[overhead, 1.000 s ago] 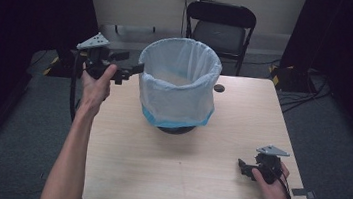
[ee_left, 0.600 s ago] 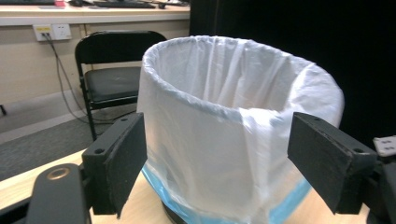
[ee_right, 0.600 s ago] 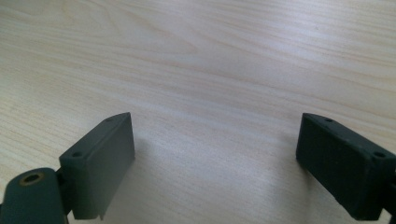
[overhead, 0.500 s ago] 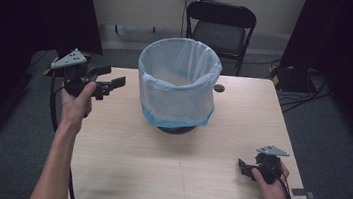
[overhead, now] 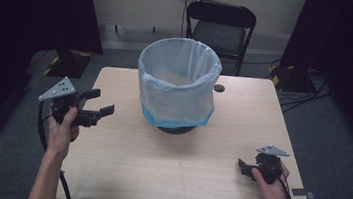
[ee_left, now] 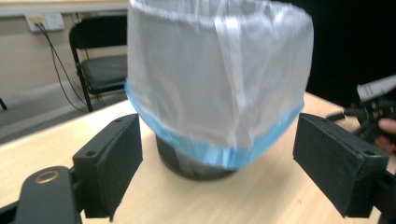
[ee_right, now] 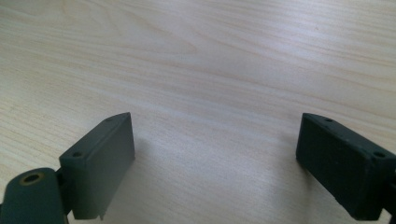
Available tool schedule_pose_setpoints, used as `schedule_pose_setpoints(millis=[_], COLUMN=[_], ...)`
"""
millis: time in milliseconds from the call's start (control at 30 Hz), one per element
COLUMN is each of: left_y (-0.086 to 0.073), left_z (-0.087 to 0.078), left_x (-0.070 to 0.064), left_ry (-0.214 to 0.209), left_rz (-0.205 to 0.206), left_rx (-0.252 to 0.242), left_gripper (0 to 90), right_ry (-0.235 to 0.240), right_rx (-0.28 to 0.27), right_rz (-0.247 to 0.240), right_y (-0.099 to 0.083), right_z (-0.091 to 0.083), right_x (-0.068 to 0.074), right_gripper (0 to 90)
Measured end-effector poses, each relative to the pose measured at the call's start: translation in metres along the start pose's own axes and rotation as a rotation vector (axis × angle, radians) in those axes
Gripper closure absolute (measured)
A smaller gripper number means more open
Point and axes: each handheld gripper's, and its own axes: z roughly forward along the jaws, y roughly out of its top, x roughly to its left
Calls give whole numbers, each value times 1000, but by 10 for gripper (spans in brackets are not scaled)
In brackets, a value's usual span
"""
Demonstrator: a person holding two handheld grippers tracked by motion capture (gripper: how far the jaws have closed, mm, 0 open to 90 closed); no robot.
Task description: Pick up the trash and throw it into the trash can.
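Both forearms are bare, no sleeves. The left gripper point(overhead: 100, 107) and the right gripper point(overhead: 243, 166) are black, each topped by a grey three-cornered plate with small holes. Black cables trail from both. The jaws are blocky pads with screw holes.

Bin point(ee_left: 219, 79) top cut off by left gripper view's upper edge; its base point(overhead: 175, 128) mostly hidden under bag point(overhead: 177, 97); bin contents unreadable.

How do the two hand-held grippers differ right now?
The left hand-held gripper is held up at the table's left edge, pointing at the lined bin. The right hand-held gripper rests low near the front right corner, pointing at bare wood. Both are open and hold nothing.
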Motion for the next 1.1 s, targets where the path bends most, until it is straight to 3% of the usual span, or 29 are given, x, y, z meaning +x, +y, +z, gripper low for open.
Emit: schedule_pose_setpoints(millis=[167, 400, 633, 733, 1100], left_y=[-22, -59, -94, -105, -150], left_z=[0, 6, 9, 9, 22], left_x=[-1, -2, 1, 2, 0], left_ry=[2, 64, 72, 94, 124], left_rz=[-12, 8, -56, -48, -107], left_rx=[48, 151, 199, 234, 341], left_gripper=[156, 157, 156, 156, 159], right_ry=[0, 0, 0, 0, 0], right_rx=[0, 0, 0, 0, 0], right_rz=[0, 0, 0, 0, 0], right_y=[0, 0, 0, 0, 0], right_z=[0, 0, 0, 0, 0], right_x=[0, 0, 0, 0, 0], right_gripper=[108, 108, 108, 108, 108])
